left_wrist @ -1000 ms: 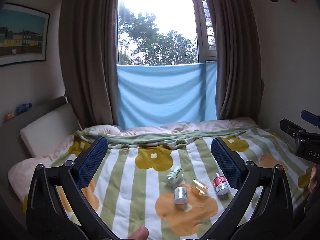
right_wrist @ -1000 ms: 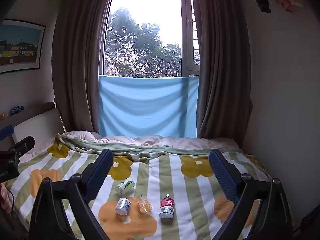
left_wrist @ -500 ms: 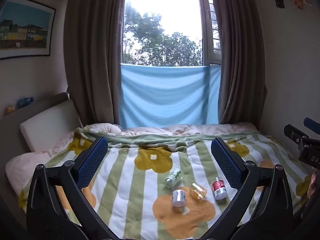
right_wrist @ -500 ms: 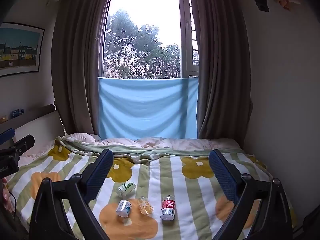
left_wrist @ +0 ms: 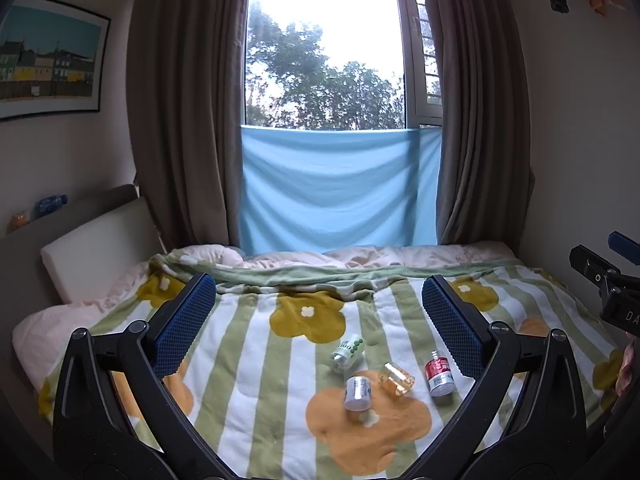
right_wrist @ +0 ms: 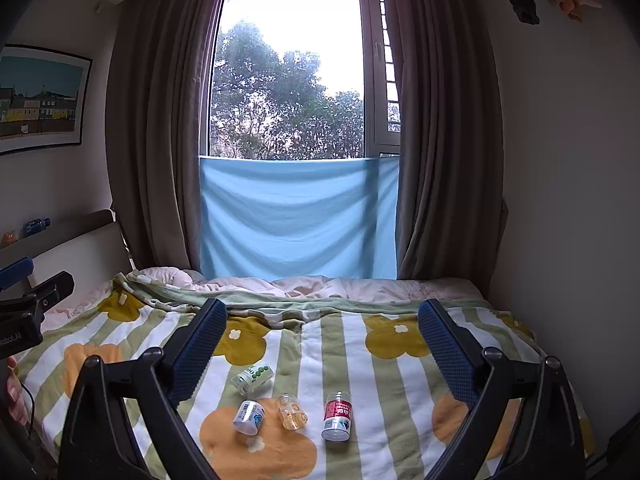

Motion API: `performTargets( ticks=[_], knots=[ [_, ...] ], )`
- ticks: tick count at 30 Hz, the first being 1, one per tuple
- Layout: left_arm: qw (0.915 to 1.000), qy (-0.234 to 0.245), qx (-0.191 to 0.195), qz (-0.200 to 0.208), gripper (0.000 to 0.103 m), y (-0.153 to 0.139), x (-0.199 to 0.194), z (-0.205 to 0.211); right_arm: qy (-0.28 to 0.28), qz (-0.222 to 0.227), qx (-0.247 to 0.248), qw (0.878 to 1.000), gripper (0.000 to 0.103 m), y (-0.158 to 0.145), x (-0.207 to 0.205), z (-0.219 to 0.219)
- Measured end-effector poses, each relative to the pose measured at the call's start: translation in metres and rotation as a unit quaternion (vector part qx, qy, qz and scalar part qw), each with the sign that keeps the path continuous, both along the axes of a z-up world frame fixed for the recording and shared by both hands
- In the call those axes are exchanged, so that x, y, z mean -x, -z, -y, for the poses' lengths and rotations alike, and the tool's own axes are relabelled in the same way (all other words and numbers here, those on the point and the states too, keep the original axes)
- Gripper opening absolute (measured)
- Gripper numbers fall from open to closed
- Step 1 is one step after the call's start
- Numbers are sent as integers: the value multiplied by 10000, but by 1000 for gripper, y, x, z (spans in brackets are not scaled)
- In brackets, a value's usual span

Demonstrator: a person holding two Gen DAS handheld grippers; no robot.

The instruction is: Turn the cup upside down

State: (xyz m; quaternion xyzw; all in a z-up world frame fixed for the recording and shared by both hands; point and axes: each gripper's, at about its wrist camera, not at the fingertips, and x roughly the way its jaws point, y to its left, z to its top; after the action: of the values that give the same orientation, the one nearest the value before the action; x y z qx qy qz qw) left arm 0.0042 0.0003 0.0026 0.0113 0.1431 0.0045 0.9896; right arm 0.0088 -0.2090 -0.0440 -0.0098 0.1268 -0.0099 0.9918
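Several small containers lie on the flowered blanket [left_wrist: 248, 360]. A clear amber cup [left_wrist: 397, 379] [right_wrist: 291, 411] lies on its side over an orange flower. Beside it are a white-and-blue cup [left_wrist: 359, 393] [right_wrist: 249, 417], a white cup with green dots [left_wrist: 346, 354] [right_wrist: 253, 378] and a red-labelled container [left_wrist: 439, 373] [right_wrist: 337, 415], all tipped over. My left gripper [left_wrist: 317, 286] is open and held above the bed, well short of them. My right gripper [right_wrist: 322, 306] is open too, at a similar distance. Neither holds anything.
The bed runs to a window with brown curtains [left_wrist: 188, 120] and a blue cloth [left_wrist: 332, 188]. A headboard and pillow [left_wrist: 92, 256] are on the left and a bare wall [right_wrist: 560, 200] on the right. Each gripper shows at the other view's edge.
Both views have tilted up slightly, mainly the left one. A fingertip at the bottom of the left view is gone. The containers lie where they were.
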Motion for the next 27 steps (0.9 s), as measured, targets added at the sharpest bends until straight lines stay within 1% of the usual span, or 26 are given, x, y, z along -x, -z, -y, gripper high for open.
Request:
performTargets(
  ticks=[12,27],
  knots=[
    [10000,24,-66,63,103,2,4,2,-39,26,-12,10000,96,-2,-1,-1],
    [10000,-2,6,71,103,1,6,0,-31,82,48,9999,96,-3,3,0]
  ],
)
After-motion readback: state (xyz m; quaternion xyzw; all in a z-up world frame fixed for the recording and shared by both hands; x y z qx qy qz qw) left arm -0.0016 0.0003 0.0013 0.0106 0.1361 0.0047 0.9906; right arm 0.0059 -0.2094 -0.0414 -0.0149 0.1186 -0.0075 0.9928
